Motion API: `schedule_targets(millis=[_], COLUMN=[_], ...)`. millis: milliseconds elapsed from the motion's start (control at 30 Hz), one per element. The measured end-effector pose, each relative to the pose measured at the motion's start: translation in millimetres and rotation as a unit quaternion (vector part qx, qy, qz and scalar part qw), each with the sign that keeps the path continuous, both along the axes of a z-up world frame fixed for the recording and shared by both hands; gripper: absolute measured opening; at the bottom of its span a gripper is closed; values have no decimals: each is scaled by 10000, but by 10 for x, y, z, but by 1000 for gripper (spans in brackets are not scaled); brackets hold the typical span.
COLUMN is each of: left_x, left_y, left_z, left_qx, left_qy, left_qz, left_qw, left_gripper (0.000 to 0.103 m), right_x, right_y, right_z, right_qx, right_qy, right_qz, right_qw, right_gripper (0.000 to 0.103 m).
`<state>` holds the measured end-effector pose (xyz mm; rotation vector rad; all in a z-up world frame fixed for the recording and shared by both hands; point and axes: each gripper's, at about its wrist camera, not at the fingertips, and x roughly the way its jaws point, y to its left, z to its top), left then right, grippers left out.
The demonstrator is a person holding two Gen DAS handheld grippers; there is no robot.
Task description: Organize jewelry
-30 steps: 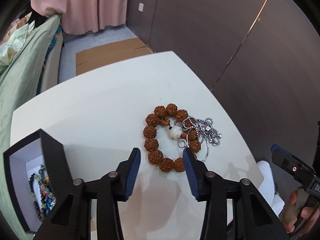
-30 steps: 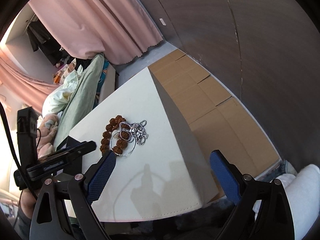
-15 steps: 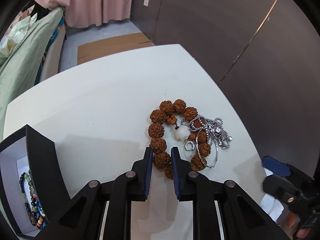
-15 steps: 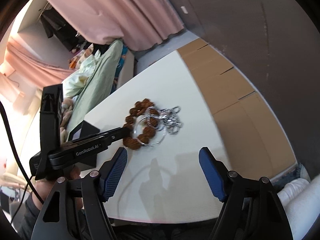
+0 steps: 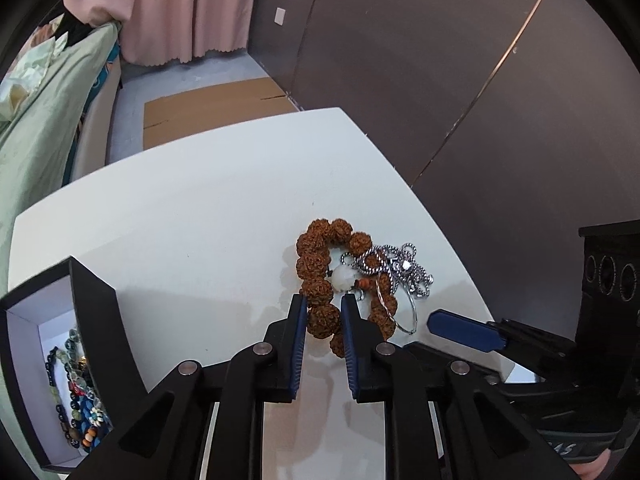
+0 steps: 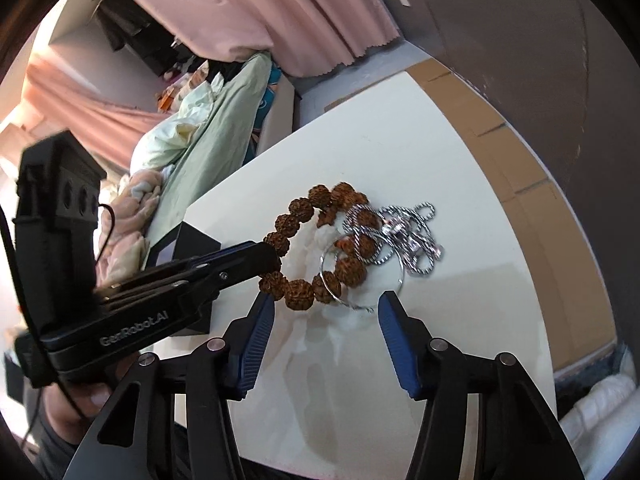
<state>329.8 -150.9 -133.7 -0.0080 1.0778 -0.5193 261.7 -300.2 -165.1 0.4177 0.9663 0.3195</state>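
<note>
Left wrist view: my left gripper [image 5: 323,322] is clamped on one bead of the brown bracelet [image 5: 320,276], whose loop runs ahead and rightward into the silver chain [image 5: 400,270].
Right wrist view: my right gripper [image 6: 326,312], half open and closing, holds nothing; the thin ring [image 6: 360,276] lies just ahead between its fingers on the table [image 6: 460,312].

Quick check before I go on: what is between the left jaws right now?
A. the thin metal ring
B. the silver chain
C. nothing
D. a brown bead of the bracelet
D: in the left wrist view the left gripper has its jaws pressed on one brown bead of the bracelet, while the silver chain and the thin ring lie off to the right on the table.
</note>
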Motion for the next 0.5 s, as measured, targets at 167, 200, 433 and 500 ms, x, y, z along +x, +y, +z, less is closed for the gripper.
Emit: schedule_targets(millis=[167, 200, 433, 500], left_x=[20, 22, 22, 26], left_y=[-24, -27, -27, -13], left_z=[27, 30, 62, 76], left_qx=[53, 59, 24, 34], left_qy=[-43, -46, -54, -77], left_qz=[-34, -36, -53, -49], left_qw=[10000, 10000, 10000, 10000], left_gripper=[18, 18, 18, 18], right_x=[63, 67, 129, 135], right_y=[119, 138, 175, 174], right_z=[21, 25, -4, -23], right_qx=[-377, -449, -803, -906], right_qy=[-53, -60, -21, 25], right_qz=[347, 418, 717, 760], right_qw=[9987, 9981, 9942, 9930], right_gripper=[55, 55, 38, 35])
